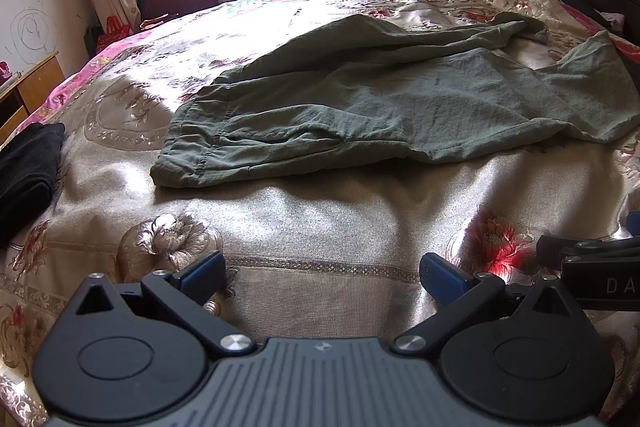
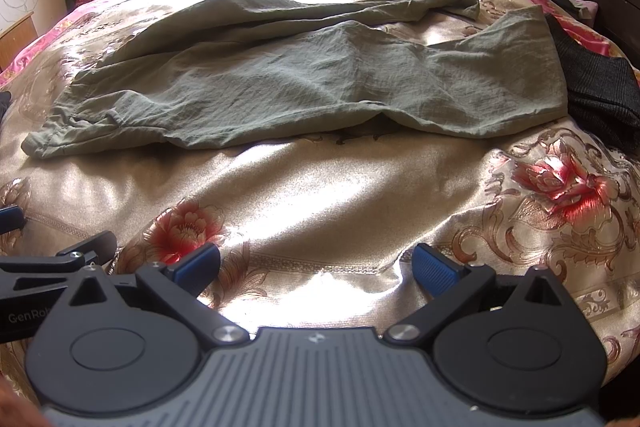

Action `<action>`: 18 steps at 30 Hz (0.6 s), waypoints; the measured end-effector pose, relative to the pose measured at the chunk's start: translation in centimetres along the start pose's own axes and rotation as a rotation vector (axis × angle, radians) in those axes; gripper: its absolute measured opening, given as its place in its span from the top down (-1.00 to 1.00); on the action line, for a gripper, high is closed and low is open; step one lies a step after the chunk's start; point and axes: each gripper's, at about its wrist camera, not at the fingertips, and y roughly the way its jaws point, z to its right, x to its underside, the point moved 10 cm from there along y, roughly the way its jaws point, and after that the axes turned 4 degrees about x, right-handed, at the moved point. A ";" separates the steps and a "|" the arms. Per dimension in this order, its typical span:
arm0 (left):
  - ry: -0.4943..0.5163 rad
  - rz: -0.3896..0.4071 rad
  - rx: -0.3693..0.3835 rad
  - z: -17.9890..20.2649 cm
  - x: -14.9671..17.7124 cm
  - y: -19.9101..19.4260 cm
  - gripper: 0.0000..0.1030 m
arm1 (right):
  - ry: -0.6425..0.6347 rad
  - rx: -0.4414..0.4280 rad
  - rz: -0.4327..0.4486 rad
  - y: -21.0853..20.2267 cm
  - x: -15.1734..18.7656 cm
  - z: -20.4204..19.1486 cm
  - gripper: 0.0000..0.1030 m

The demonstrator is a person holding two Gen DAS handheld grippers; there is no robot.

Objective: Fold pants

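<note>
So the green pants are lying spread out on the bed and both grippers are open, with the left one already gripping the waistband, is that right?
Not quite. The left gripper grips nothing: the left wrist view shows its fingers open over bare bedspread, short of the green pants. The right gripper is open too.

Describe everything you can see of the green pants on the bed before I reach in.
The green pants are a thin, wrinkled, woven-looking olive fabric, lying unfolded across the floral bedspread. The waistband with its stitched band lies to the left; the two legs run to the right and spread apart at their ends. The far leg is bunched at its end. A dark garment lies right by the near leg's end. Neither hand-held gripper touches them.
</note>
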 end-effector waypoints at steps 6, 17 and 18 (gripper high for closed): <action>0.000 0.000 -0.001 0.0 0.0 0.0 -1.00 | -0.001 0.001 -0.001 0.0 0.0 0.0 -0.97; -0.010 0.007 -0.011 -0.8 -0.3 0.4 -1.00 | -0.026 -0.010 -0.002 0.5 -0.5 -1.0 -0.99; -0.008 0.009 -0.015 -0.9 -0.3 0.5 -1.00 | -0.032 -0.010 -0.003 0.6 -0.6 -1.2 -0.99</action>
